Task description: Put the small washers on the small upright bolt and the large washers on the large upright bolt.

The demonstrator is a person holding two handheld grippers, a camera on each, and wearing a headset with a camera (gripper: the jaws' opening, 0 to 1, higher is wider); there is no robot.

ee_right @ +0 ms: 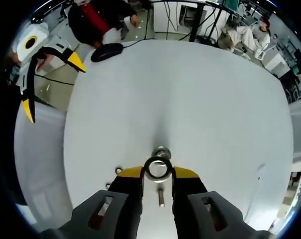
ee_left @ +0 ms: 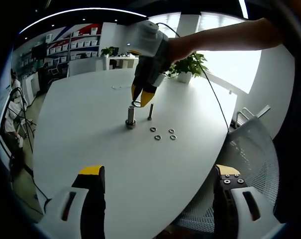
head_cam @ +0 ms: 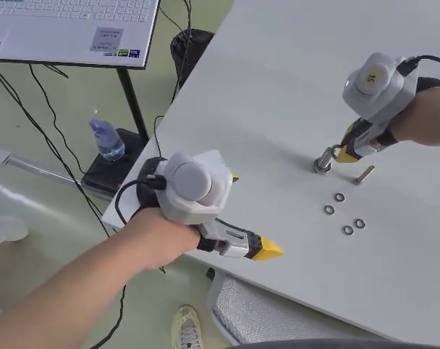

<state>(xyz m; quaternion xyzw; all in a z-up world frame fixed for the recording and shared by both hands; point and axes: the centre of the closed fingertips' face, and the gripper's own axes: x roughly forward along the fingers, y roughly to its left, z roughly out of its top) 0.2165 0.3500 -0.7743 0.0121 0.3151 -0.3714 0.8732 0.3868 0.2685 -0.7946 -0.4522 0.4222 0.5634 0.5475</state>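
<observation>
Nearby, four small washers (head_cam: 339, 197) and small bolt (head_cam: 364, 174); right tool (ee_right: 157, 172) grasping large washer (ee_right: 146, 169) (left tool (ee_left: 160, 172) released).

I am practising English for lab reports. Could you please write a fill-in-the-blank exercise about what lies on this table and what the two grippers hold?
1. The right gripper is shut on one large ____, close to the top of the large bolt.
2. ____ small washers lie loose on the table.
3. The left gripper has its jaws ____ and holds nothing.
Missing words: washer; four; open.
</observation>
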